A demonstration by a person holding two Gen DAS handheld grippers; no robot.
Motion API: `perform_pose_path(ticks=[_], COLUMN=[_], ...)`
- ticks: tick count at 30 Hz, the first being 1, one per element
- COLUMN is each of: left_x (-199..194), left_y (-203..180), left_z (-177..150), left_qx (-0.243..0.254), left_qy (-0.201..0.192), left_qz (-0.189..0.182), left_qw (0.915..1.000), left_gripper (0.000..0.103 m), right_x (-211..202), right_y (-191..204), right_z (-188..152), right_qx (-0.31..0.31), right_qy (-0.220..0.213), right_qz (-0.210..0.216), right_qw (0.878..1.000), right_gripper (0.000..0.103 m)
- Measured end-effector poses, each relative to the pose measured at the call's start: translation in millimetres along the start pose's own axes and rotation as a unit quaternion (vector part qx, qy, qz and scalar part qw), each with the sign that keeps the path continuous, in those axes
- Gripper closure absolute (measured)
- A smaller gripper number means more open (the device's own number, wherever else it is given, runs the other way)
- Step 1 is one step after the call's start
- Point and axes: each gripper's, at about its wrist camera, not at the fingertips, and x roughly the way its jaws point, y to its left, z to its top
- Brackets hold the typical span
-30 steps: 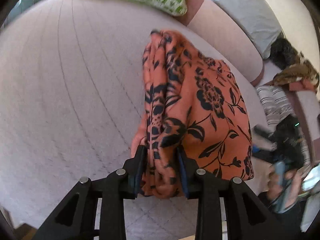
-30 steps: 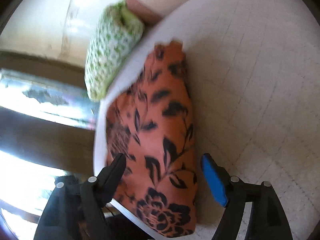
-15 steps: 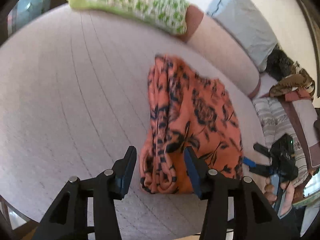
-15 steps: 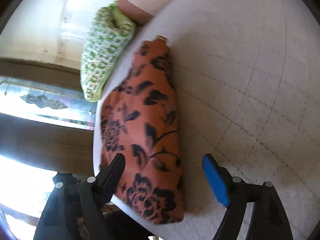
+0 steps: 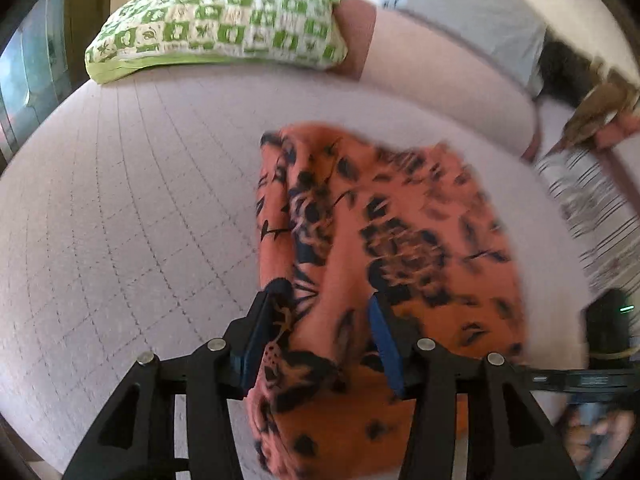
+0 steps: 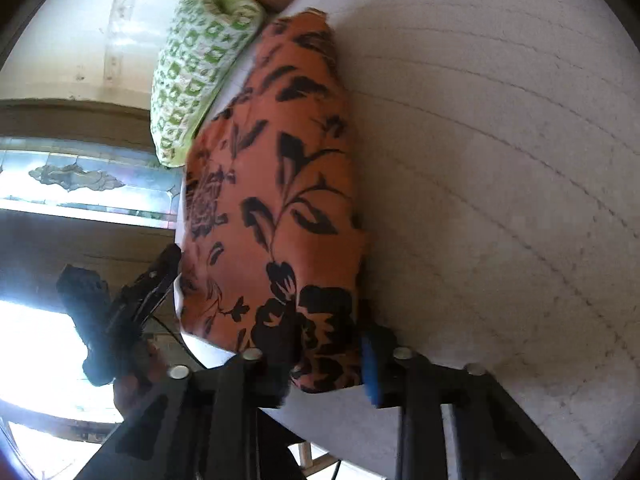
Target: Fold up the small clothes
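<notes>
A folded orange garment printed with black flowers and leaves lay on a pale pink quilted bed cover, near the mattress's front edge. The left gripper reached over that near edge, its two black fingers with blue pads spread apart on either side of a thick bunched fold of the cloth. The fabric filled the gap between them, but the fingers stood wide and did not look pressed shut on it.

From the other side, the right gripper had its fingers set around a corner of the same orange cloth, one blue pad just beside the fabric's edge. Whether it was actually pinching the cloth, I could not tell; the frame was blurred there.

A green and white checked pillow lay at the far end of the bed, just beyond the garment. A long pink bolster ran behind it, with a light blue cushion beyond. Striped fabric sat off to the right.
</notes>
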Motion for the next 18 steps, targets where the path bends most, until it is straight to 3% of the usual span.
perform_pose_path(ticks=[4,7,8,9,11,14,16,17,18], left_x=[-7.5,-17.9,-17.4,-14.4,5.0,16.5,17.0,17.3,17.5], left_y=[3.6,5.0,4.2,2.1,-0.4,5.6,9.4,10.3,12.0], left_z=[2.2,7.4,8.3,9.3,6.3,2.5,2.5,2.1,1.0], left_qx=[-0.016,-0.018,-0.016,-0.012,-0.006,-0.022,-0.035,-0.035,-0.036], left_qy=[-0.015,-0.043,-0.046,-0.045,-0.015,-0.004,0.0,-0.001,-0.001], left_qz=[-0.009,-0.025,-0.025,-0.019,0.0,0.0,-0.008,-0.01,-0.011], left_qw=[0.9997,0.9986,0.9985,0.9987,0.9999,0.9998,0.9994,0.9993,0.9993], left_gripper=[0.05,0.049,0.047,0.046,0.045,0.042,0.04,0.04,0.04], right_x=[1.2,-3.1,-4.5,-10.4,-25.2,-20.1,-2.6,4.1,19.4], right_y=[6.1,11.7,15.5,18.8,25.6,40.4,47.0,44.7,44.1], right_z=[-2.5,5.4,10.4,16.3,30.8,65.9,91.2,96.3,103.1], right_qx=[-0.018,-0.029,-0.032,-0.037,-0.04,-0.044,-0.053,-0.053,-0.051], right_qy=[0.003,0.017,0.013,0.002,-0.038,-0.059,-0.063,-0.057,-0.037], right_qz=[-0.014,0.005,-0.001,-0.01,-0.012,0.005,-0.012,-0.012,-0.004], right_qw=[1.0,0.999,0.999,0.999,0.998,0.997,0.997,0.997,0.998], right_gripper=[0.08,0.072,0.058,0.033,0.024,0.024,0.025,0.039,0.072])
